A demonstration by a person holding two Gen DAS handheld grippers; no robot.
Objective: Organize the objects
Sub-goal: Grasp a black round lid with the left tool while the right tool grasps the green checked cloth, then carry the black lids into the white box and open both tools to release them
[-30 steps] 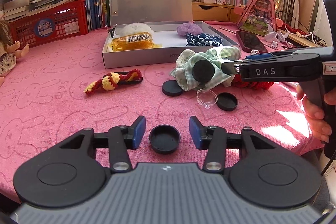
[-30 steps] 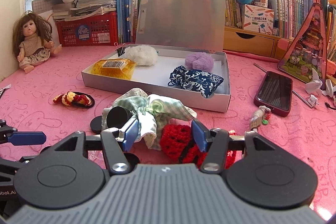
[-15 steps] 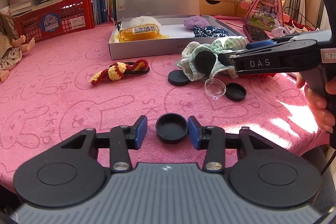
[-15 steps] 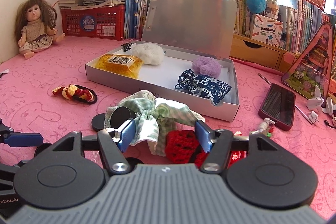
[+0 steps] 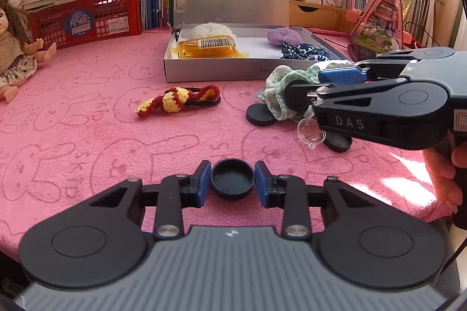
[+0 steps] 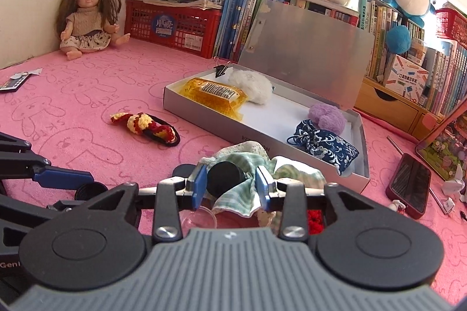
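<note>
Low in the centre of the left wrist view, the left gripper (image 5: 232, 182) has its blue pads closing on a small round black plastic cap (image 5: 232, 178) lying hollow side up on the pink rabbit-print cloth (image 5: 87, 136); the pads look to be at its rim on both sides, with almost no gap left. That cap lies dead ahead of this gripper, square between the jaws, so no sideways correction seems needed before lifting.

At the right of the same frame the right gripper (image 5: 313, 86) reaches in toward a crumpled green checked fabric pouch (image 5: 277, 89). From its own view, the right gripper (image 6: 230, 182) is also closing, narrowed about a black cylindrical lid (image 6: 224, 178) nested in that pouch (image 6: 242, 165); its left pad sits against the lid, while cloth lies between the lid and the right pad.

The open grey cardboard box (image 5: 221, 68) sits in the upper centre of the left view, straight beyond the cap and well apart from it. In the right view the box (image 6: 201, 124) lies just behind the pouch, so the right hand is the nearer to it
</note>
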